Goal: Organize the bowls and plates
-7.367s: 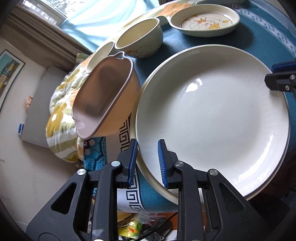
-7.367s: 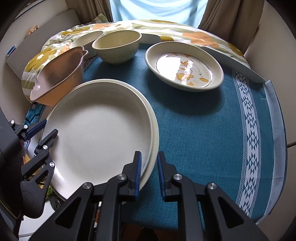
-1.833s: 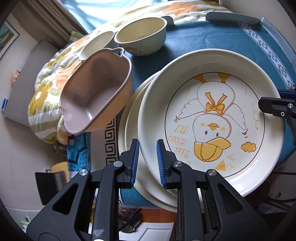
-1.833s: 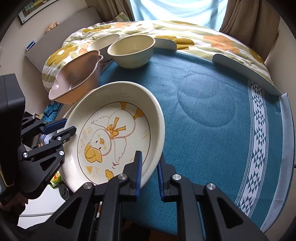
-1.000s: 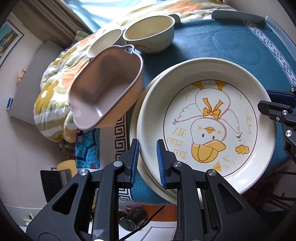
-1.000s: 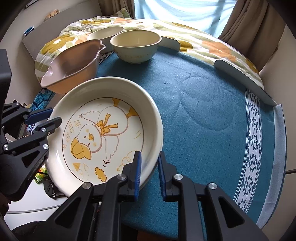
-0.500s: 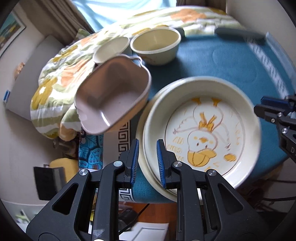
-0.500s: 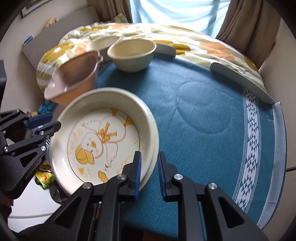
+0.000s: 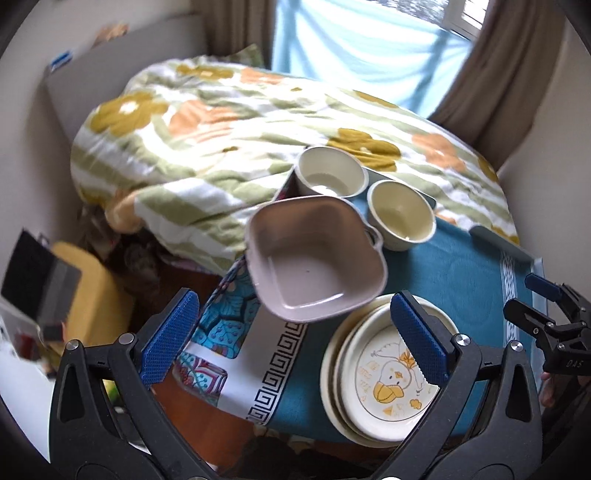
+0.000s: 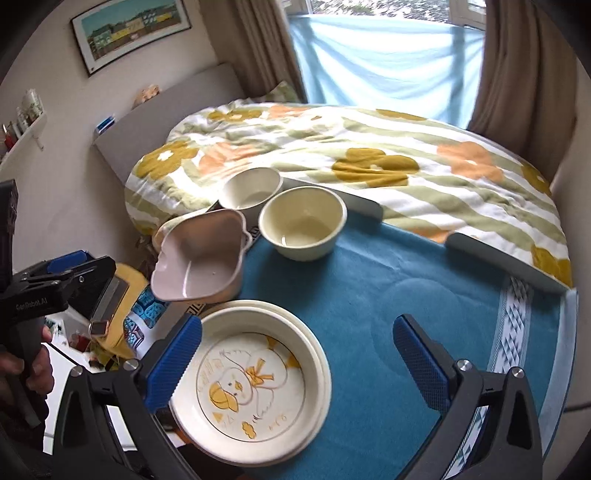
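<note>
Your duck plate (image 10: 251,387) sits on top of the plate stack (image 9: 334,373) at the near left edge of the teal tablecloth (image 10: 388,288), and you can count the rims of two plain plates under it, so three plates in all. Behind the stack you have three bowls: the pink square bowl (image 10: 201,260) just beside the plates and overhanging the cloth's edge, then two cream round bowls, one (image 10: 303,221) on the cloth and one (image 10: 251,190) further back against the flowered quilt (image 10: 369,162). Your left gripper (image 9: 295,336) is spreading its jaws wide with nothing pinched between them, and your right gripper (image 10: 295,362) is doing the same above the stack, clear of the rim. Only the right wrist view gives you the framed picture (image 10: 129,27) on the wall and your hand (image 10: 26,369) on the left gripper's handle; only the left wrist view shows the patterned cloth (image 9: 218,332) hanging below the table edge.
</note>
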{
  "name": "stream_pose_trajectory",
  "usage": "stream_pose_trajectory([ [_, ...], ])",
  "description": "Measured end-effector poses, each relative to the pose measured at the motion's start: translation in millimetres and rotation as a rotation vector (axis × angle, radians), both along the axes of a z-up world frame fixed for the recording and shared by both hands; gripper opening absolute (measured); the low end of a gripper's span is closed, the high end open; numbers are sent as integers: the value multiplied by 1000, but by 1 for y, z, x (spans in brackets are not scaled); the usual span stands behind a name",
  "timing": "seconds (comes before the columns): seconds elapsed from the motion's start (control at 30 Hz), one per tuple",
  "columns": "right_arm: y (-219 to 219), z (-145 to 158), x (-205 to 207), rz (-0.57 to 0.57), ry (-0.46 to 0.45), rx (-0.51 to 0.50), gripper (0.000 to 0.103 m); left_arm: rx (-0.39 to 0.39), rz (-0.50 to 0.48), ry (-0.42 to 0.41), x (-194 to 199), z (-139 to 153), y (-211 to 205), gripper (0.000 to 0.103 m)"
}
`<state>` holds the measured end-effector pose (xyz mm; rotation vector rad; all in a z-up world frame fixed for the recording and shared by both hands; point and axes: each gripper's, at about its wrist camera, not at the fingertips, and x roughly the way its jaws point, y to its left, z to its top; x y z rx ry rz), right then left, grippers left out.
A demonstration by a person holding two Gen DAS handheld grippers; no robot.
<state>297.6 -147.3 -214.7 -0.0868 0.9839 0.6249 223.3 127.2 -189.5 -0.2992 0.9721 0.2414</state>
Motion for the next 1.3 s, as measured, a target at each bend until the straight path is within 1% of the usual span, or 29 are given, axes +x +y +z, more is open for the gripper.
stream_pose_trajectory([
  [0.07,17,2,9,12,4,7,103,-45,26,16,-1,-9,18,103],
  [0.13,33,-2,16,5,15,5,103,-91,39,28,1,-21,31,103],
  [0.23,63,-23,32,23,86,-41,103,-169,28,67,11,-46,43,100],
  [0.3,79,-38,39,40,127,-58,103,-216,13,94,21,-62,47,90],
  [0.33,87,-47,43,49,154,-63,103,-240,9,113,28,-71,49,87],
  [0.37,94,-54,47,51,171,-71,102,-261,6,129,33,-79,51,80],
  [0.4,103,-64,53,55,193,-81,97,-279,1,146,39,-87,52,73],
  [0.43,108,-71,57,61,207,-88,90,-289,-8,165,46,-96,53,70],
  [0.47,114,-78,61,66,222,-95,85,-290,-17,181,52,-103,53,65],
  [0.5,121,-86,66,73,243,-102,73,-289,-26,194,57,-109,51,60],
  [0.53,125,-92,70,77,260,-104,65,-290,-36,210,64,-115,51,58],
  [0.57,130,-98,74,81,278,-103,62,-294,-44,220,69,-119,51,54],
  [0.63,135,-105,79,84,297,-104,54,-294,-55,239,80,-127,51,52],
  [0.67,138,-107,81,85,303,-103,51,-290,-59,244,84,-130,51,51],
  [0.73,142,-111,86,85,318,-95,37,-275,-66,258,93,-135,53,49],
  [0.77,143,-113,87,88,325,-91,33,-267,-68,263,95,-136,54,48],
  [0.83,146,-115,89,90,324,-91,31,-261,-76,266,100,-138,58,42],
  [0.87,146,-115,89,91,321,-90,30,-257,-80,271,102,-139,59,32],
  [0.9,147,-115,89,91,323,-87,24,-256,-84,278,105,-141,60,22],
  [0.93,148,-117,89,91,327,-83,19,-258,-92,281,107,-142,60,18],
  [0.97,149,-118,90,89,327,-89,18,-247,-97,285,108,-143,60,17],
  [1.03,148,-119,90,81,326,-100,12,-225,-109,289,108,-143,59,14],
  [1.17,144,-117,88,64,333,-79,11,-208,-126,286,109,-141,61,13],
  [1.3,146,-109,80,56,313,-64,11,-169,-137,266,106,-129,60,13],
])
